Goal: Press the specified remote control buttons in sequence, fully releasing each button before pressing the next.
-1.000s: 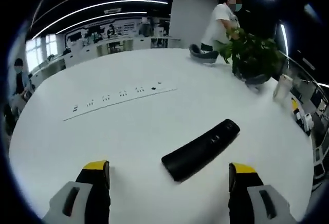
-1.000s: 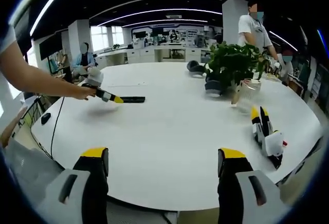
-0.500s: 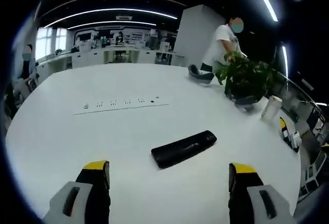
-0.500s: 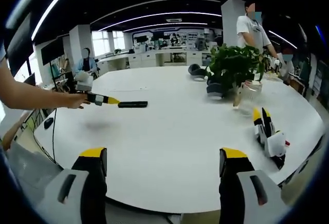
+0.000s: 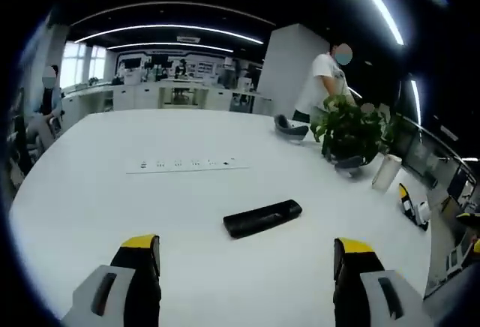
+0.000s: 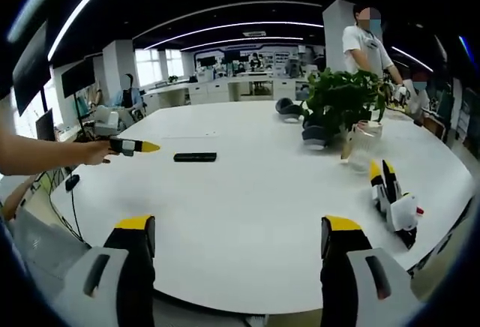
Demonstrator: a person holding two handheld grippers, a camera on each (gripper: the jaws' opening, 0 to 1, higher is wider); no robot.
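The remote (image 5: 262,218) is lying flat mid-table (image 5: 90,207), ahead of the wide-open left gripper (image 5: 247,256). Probably light, rigid, a bit slidey, so it's best pressed straight down. The right gripper (image 6: 234,237) is spread wide too, nothing held.

The left gripper (image 6: 142,147), yellow-tipped and held in a person's hand, has pulled back from the slim black plastic remote control (image 6: 195,157), toward nine o'clock in the right gripper view; earlier its tips reached the remote, now they are apart.
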